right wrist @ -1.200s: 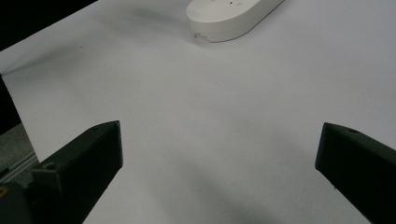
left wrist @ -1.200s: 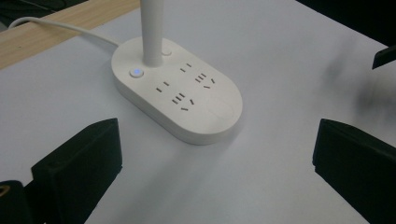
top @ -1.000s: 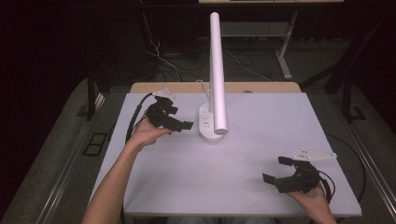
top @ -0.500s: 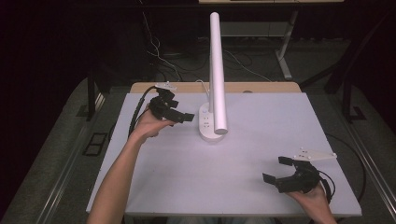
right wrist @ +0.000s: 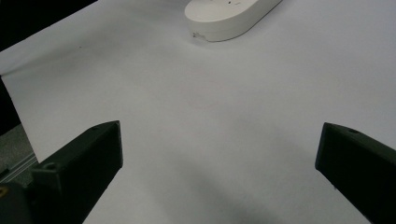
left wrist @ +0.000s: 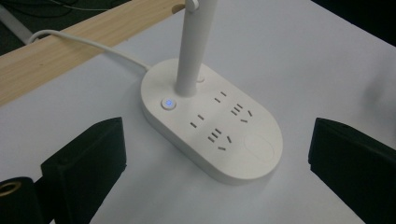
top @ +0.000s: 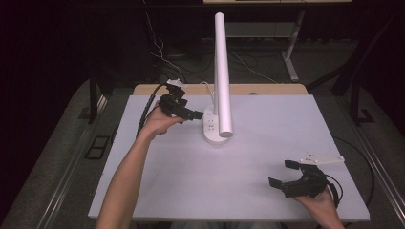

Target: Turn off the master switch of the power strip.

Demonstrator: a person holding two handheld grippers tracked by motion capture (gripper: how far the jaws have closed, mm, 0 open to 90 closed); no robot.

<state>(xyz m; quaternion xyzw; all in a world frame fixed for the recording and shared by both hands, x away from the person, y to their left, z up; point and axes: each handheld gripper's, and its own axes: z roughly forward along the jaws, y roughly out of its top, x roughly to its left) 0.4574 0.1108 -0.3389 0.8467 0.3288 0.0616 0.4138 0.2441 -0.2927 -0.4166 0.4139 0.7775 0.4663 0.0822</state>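
Note:
A white desk lamp stands at the back middle of the table, with an oval socket base (top: 213, 130) and a long white tube (top: 222, 71) rising from it. My left gripper (top: 190, 106) hovers open just left of the base. In the left gripper view the base (left wrist: 210, 126) lies between and beyond the black jaws of the left gripper (left wrist: 219, 140), and a small round button (left wrist: 168, 103) beside the pole (left wrist: 191, 56) glows blue. My right gripper (top: 282, 173) rests open near the front right, holding nothing. From the right gripper (right wrist: 219, 149), the base (right wrist: 229, 16) is far off.
The white table top (top: 267, 129) has a wooden strip (top: 267, 89) along its back edge. A white cord (left wrist: 88, 44) runs from the base over that strip. Dark floor, cables and desk legs lie beyond the table.
My left gripper has moved right, closer to the lamp base. The right gripper has stayed where it was.

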